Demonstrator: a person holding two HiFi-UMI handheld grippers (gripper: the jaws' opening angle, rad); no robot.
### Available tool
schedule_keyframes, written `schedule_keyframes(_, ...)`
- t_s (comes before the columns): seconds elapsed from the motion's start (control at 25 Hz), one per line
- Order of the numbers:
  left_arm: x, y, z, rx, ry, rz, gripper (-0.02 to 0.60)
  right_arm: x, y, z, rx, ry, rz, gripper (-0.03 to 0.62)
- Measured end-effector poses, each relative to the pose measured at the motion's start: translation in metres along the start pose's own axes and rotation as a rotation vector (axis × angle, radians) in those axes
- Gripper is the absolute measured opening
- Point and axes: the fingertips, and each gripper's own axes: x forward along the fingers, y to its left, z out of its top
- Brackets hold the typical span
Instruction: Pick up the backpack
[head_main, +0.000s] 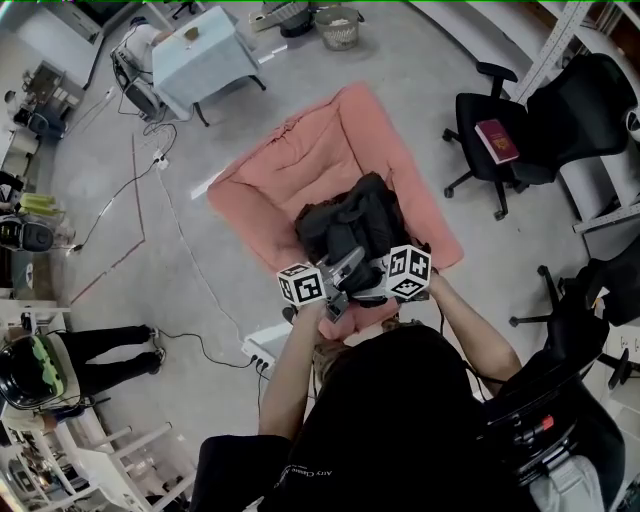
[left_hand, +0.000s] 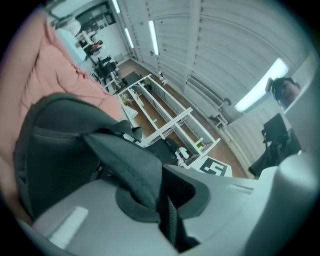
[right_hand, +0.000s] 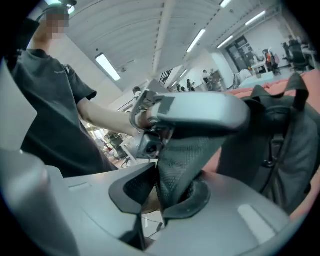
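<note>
The backpack (head_main: 350, 225) is dark grey to black soft fabric, slumped and creased, with webbing and a buckled strap down its side. It sits on a pink cushion (head_main: 290, 160) on the floor, on the half toward the cushion's near corner. Pink shows past it along the left and far edges. I cannot tell whether its zips are open or closed.

The left gripper (left_hand: 159, 187) is clenched on a smooth grey strap (left_hand: 125, 165) of the backpack (left_hand: 60, 145). The strap's fold and a strip of black webbing are pinched between the jaws.

The right gripper (right_hand: 159, 192) is clamped on a padded strap (right_hand: 185, 160) faced with mesh. That strap runs up from its jaws to the left gripper's jaw above it. The backpack (right_hand: 280, 145) stands upright just beyond, against the cushion.

A wire basket (head_main: 338, 27) stands on the floor past the cushion's far corner. What it holds cannot be made out. A red book (head_main: 497, 140) lies on the seat of a black chair (head_main: 478, 103), well apart from the cushion's right edge.
</note>
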Motion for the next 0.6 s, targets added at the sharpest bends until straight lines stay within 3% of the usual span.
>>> schedule_keyframes(0.12,-0.011,0.002,0.001,0.123,-0.014,0.132,0.015,-0.016,-0.037,-0.022,0.057,-0.110,-0.165,0.125)
schedule_keyframes(0.2,-0.017,-0.004,-0.007,0.179,0.029,0.150,0.015,-0.044,-0.069,-0.036,0.123,-0.173,-0.313,0.246)
schedule_keyframes(0.32,-0.028,-0.006,-0.041,0.291,0.188,0.175,0.017,-0.092,-0.120,-0.049,0.147,-0.187,-0.585,0.245)
schedule_keyframes(0.4,-0.036,-0.008,-0.061,0.309,0.236,0.179,0.017,-0.111,-0.145,-0.052,0.169,-0.177,-0.697,0.252)
schedule_keyframes(0.48,-0.040,-0.015,-0.070,0.269,0.223,0.162,0.017,-0.107,-0.156,-0.052,0.186,-0.142,-0.696,0.237)
schedule_keyframes(0.52,-0.040,-0.017,-0.072,0.255,0.215,0.156,0.017,-0.097,-0.155,-0.051,0.190,-0.124,-0.651,0.215)
schedule_keyframes(0.6,-0.042,-0.017,-0.076,0.245,0.209,0.160,0.017,-0.069,-0.142,-0.046,0.220,-0.127,-0.496,0.108)
